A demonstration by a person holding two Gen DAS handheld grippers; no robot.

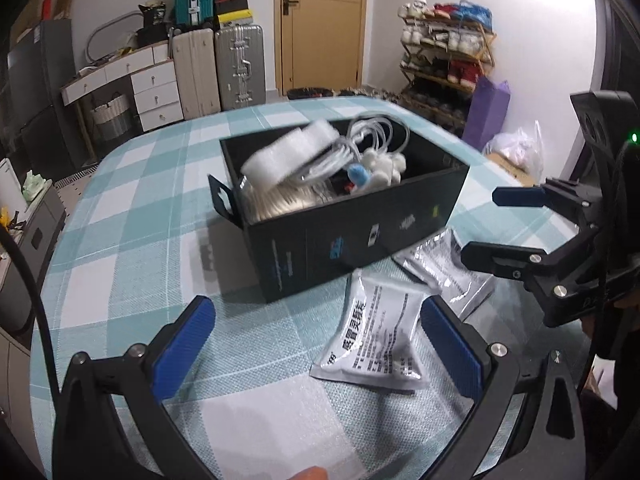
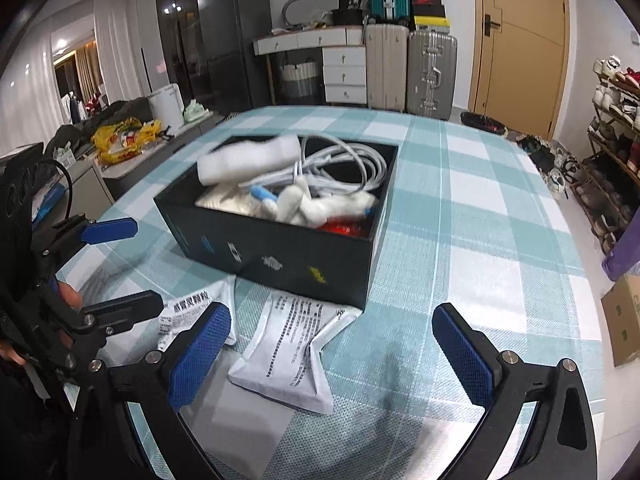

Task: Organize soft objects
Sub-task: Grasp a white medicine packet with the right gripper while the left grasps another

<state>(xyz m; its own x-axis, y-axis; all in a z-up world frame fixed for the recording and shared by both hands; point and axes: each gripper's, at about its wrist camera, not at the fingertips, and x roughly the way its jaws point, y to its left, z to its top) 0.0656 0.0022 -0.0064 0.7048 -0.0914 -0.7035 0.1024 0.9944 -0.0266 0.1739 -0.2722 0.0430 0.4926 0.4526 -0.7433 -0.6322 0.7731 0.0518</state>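
Left tongs (image 1: 316, 344): released, blue pads wide apart, low over the table (image 1: 132, 208); one sachet (image 1: 376, 340) lies just inside the right pad.
Right tongs (image 2: 332, 352): released, holding nothing; a second sachet (image 2: 292, 348) lies on the cloth between the pads.
Box (image 1: 352, 232): black, open-topped, mid-table on the teal-and-white check cloth; small printed icons along its near wall, too blurred to read.
Box contents: foam roll (image 1: 288, 152) on top, coiled white cable (image 1: 372, 136), white plush (image 2: 320, 204) with blue bits, something red beneath.
Sachets: silver-white, both flat on the table, near box's front wall; second one touches it.
Writing: Chinese print on both sachets; large characters on the first, only partly legible, "99" at its corner.
Background: suitcases (image 1: 218, 64), door, shoe rack.
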